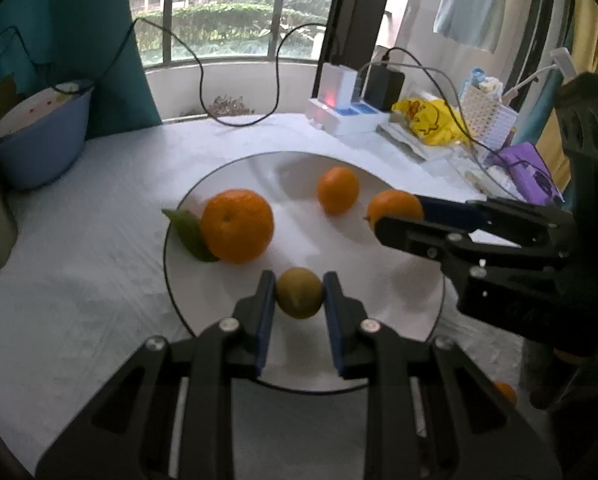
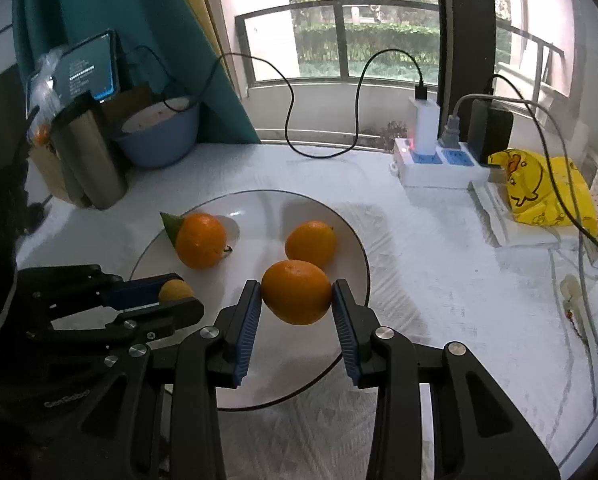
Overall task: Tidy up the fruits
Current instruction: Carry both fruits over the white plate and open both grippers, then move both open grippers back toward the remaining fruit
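A white cloth [image 1: 79, 280] is spread over the table, and a round white plate [image 2: 351, 248] with a dark rim is set on it. The largest orange [image 1: 237, 225], round, is placed at the plate's left with its stem dimple facing up and a green leaf [image 1: 189, 233] touching its left side. A smaller orange [image 2: 310, 243] is lying farther back on the plate. An oval orange [image 2: 297, 292] is clamped between the blue pads of the right gripper [image 2: 297, 300], its long axis running across from pad to pad, over the plate's right part. The smallest fruit, a dull yellow-green one [image 1: 299, 293], nearly round, is gripped by the left gripper [image 1: 299, 296] at the plate's near edge.
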Demonstrator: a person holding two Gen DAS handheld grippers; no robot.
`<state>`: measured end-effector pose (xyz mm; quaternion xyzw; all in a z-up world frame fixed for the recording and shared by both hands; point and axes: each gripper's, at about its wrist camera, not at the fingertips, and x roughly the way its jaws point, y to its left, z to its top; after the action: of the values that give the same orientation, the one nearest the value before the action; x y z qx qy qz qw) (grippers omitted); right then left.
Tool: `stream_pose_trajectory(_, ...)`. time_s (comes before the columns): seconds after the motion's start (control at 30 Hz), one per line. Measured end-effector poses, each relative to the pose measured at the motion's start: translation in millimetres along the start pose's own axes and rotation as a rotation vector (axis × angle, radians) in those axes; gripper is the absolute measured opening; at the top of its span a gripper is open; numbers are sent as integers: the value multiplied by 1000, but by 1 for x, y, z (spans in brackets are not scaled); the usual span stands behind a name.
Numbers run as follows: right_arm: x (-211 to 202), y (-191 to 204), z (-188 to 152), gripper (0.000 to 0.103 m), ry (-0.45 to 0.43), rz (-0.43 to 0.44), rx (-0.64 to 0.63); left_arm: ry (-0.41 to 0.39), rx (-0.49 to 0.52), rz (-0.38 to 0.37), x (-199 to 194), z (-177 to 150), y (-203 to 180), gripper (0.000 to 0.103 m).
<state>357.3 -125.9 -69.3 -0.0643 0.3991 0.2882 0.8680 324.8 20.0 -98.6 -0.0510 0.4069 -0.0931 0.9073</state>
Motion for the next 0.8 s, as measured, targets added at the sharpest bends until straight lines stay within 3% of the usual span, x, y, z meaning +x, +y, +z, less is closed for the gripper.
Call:
stream_pose_trajectory(0.4, 11, 0, -4, 39, 24, -36, 1, -2, -41, 49, -3, -1, 5, 30)
stream_pose_trajectory(0.6, -8, -1, -3, 48, -12, -68, 28, -36, -59, 49, -24, -5, 5, 46)
stream_pose_trajectory(0.8, -31, 4, -9, 48, -13, -72, 36, -60, -62, 50, -47, -12, 1, 46)
